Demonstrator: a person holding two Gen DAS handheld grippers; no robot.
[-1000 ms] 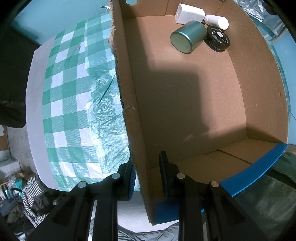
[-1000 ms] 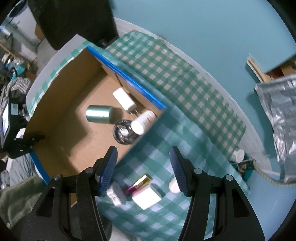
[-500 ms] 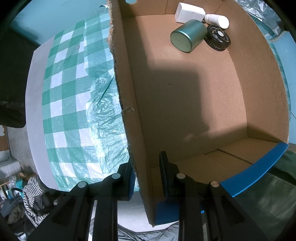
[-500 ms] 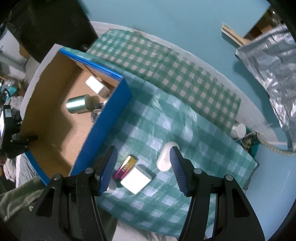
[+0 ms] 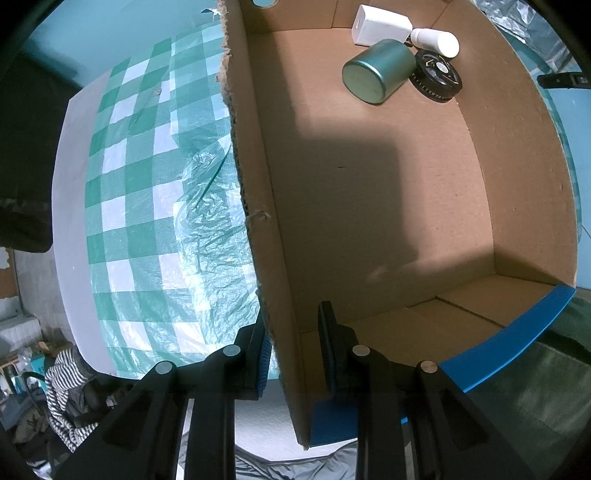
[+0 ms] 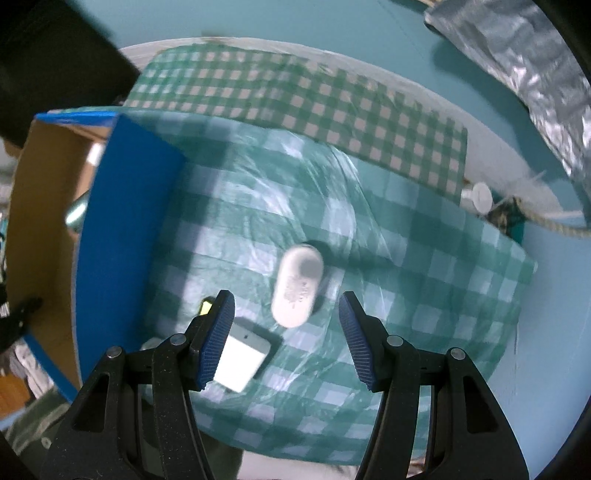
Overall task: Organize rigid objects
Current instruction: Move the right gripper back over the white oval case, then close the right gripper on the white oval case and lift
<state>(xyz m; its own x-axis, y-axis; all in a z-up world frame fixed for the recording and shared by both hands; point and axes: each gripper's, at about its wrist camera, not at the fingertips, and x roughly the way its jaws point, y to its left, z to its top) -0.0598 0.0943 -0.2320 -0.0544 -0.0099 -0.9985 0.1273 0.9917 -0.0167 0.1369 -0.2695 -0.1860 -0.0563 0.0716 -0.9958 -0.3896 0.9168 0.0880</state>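
My left gripper [image 5: 293, 343] is shut on the near side wall of the cardboard box [image 5: 258, 206], one finger inside and one outside. In the box's far corner lie a green tin [image 5: 376, 72], a white block [image 5: 382, 26], a white bottle [image 5: 436, 38] and a black round part [image 5: 437, 75]. My right gripper [image 6: 286, 326] is open above the checked cloth [image 6: 406, 277]. A white oval case [image 6: 297, 286] lies just ahead between its fingers. A white box [image 6: 242, 356] lies by the left finger, with a yellow-tipped item [image 6: 205, 306] half hidden behind it.
The box's blue outer wall [image 6: 125, 206] stands left of the right gripper. Crinkled foil [image 6: 517, 55] and a rope [image 6: 546, 218] lie at the far right, with a small white cap [image 6: 478, 195] near them. Clothes [image 5: 70, 384] lie below the table's edge.
My right gripper has swung right, away from the box, and come down toward the white oval case. My left gripper has stayed clamped on the box wall.
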